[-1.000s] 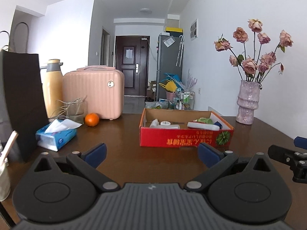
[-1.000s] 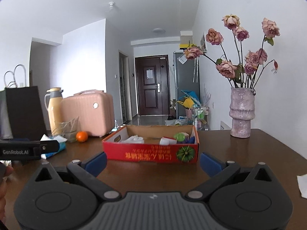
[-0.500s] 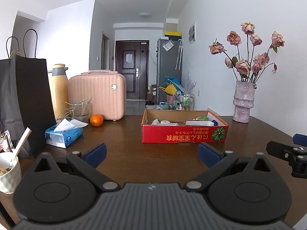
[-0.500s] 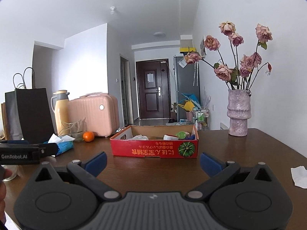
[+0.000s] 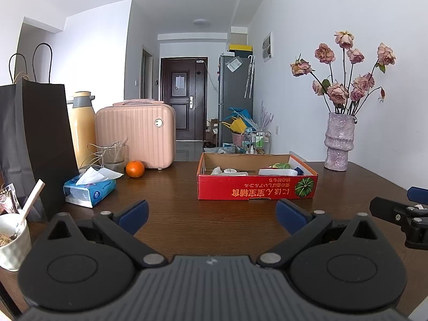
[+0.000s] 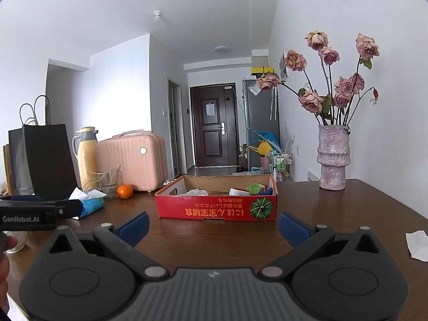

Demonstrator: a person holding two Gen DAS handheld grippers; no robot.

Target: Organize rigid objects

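Left wrist view: left gripper (image 5: 211, 215) and right gripper (image 6: 212, 223) both gape wide, empty, well short of red cardboard box (image 5: 256, 190) holding bottles; overreaching risks shoving it.

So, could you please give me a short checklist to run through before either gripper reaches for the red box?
1. Left gripper open with nothing between its fingers: ok.
2. Right gripper open with nothing between its fingers: ok.
3. Bare table between both grippers and the red box: ok.
4. Box open at the top, contents reachable: ok.
5. Which items lie in the box and how they sit: cannot tell, the wall hides most of them.
6. Vase of roses standing apart from the box: ok.
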